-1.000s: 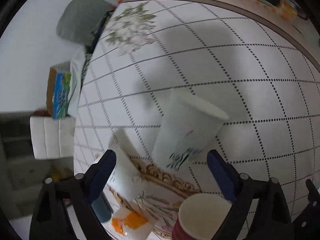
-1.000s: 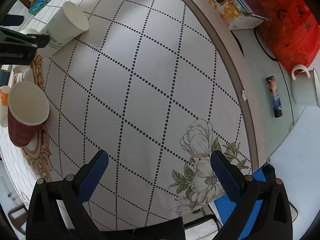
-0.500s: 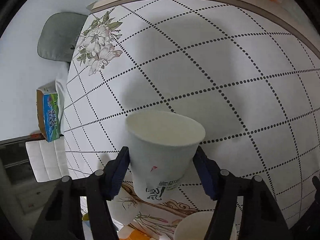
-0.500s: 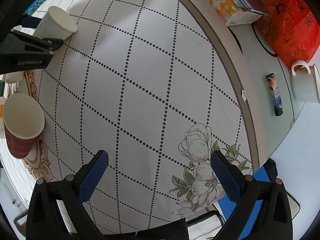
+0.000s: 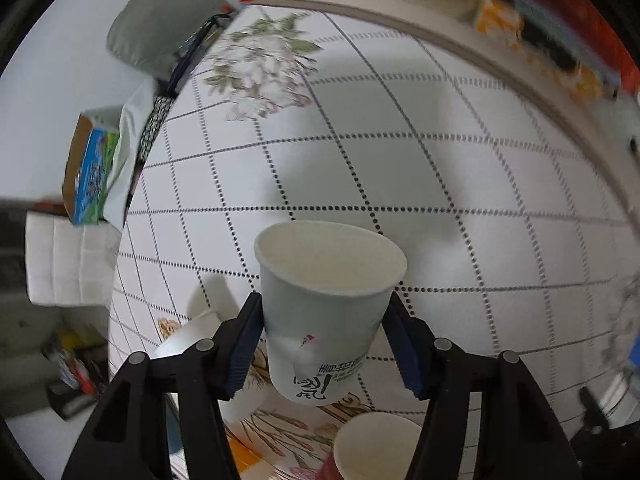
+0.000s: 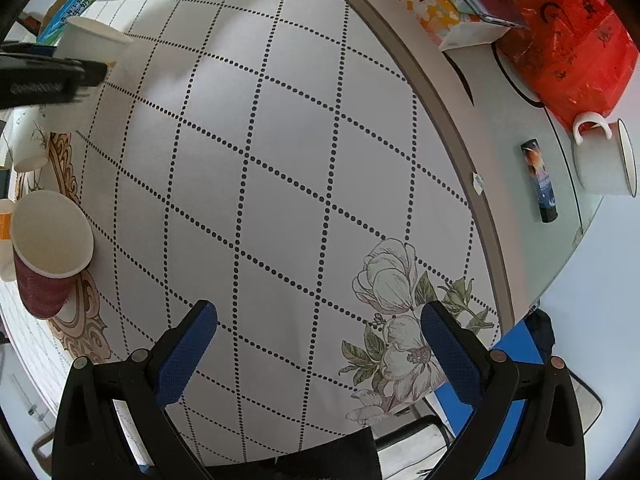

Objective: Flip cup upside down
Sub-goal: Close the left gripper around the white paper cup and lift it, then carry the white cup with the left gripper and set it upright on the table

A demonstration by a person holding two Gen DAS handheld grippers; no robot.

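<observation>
A white paper cup (image 5: 326, 308) with printed characters and a small bird sits between the blue pads of my left gripper (image 5: 326, 346), which is shut on its sides. The cup is held above the tablecloth, mouth pointing away and up. It also shows in the right wrist view (image 6: 90, 42) at the far left, with the left gripper's black finger (image 6: 48, 80) across it. My right gripper (image 6: 318, 354) is open and empty over the checked tablecloth (image 6: 280, 184).
A dark red paper cup (image 6: 48, 248) stands upright at the left; its rim shows in the left wrist view (image 5: 376, 446). Another white cup (image 6: 28, 140) lies nearby. A white mug (image 6: 604, 156), a red bag (image 6: 568, 36) and boxes sit beyond the table edge.
My left gripper closed on the white cup and lifted it off the cloth, then tilted with it. My right gripper stayed open and almost still.
</observation>
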